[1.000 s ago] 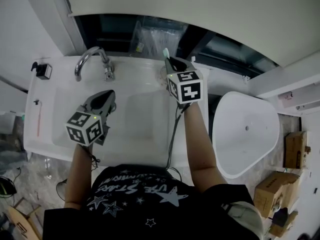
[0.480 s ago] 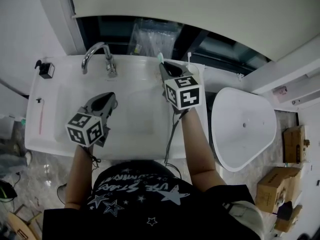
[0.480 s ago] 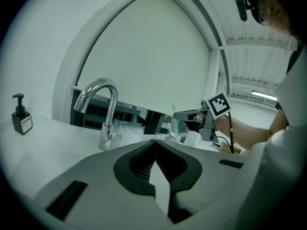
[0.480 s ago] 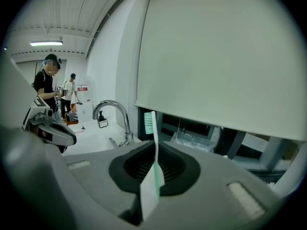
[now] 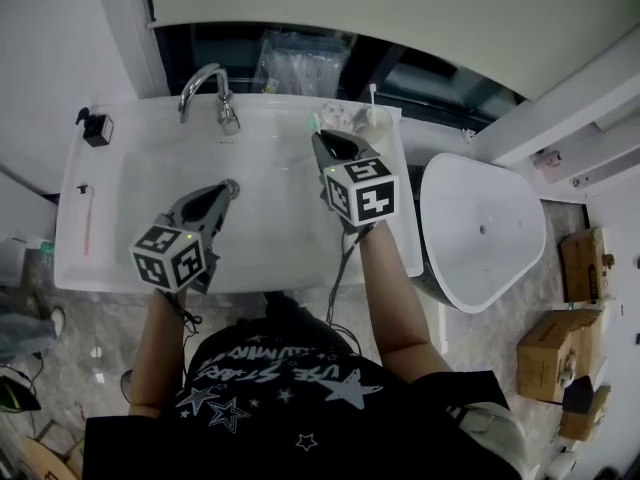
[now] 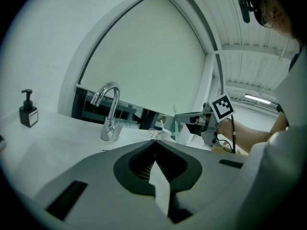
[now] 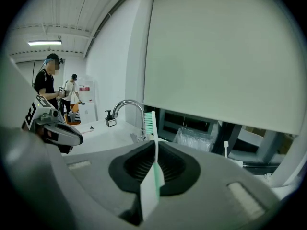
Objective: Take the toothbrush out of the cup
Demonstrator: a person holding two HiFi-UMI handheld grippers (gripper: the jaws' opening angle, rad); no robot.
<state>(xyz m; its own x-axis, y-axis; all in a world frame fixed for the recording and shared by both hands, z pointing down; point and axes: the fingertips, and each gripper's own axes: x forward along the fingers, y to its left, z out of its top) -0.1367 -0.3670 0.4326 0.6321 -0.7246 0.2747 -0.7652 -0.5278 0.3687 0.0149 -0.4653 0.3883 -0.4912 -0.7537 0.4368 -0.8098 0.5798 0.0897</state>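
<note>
Two claws: right claw pinching green toothbrush, left claw pressed together, empty.

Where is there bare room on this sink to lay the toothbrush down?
Bare: the white basin in front of the chrome faucet; the left ledge between the black soap dispenser and thin pink object. Crowded: back right corner, around the clear cup.

Two grippers, one tap, one soap dispenser, one green toothbrush, one white toothbrush
</note>
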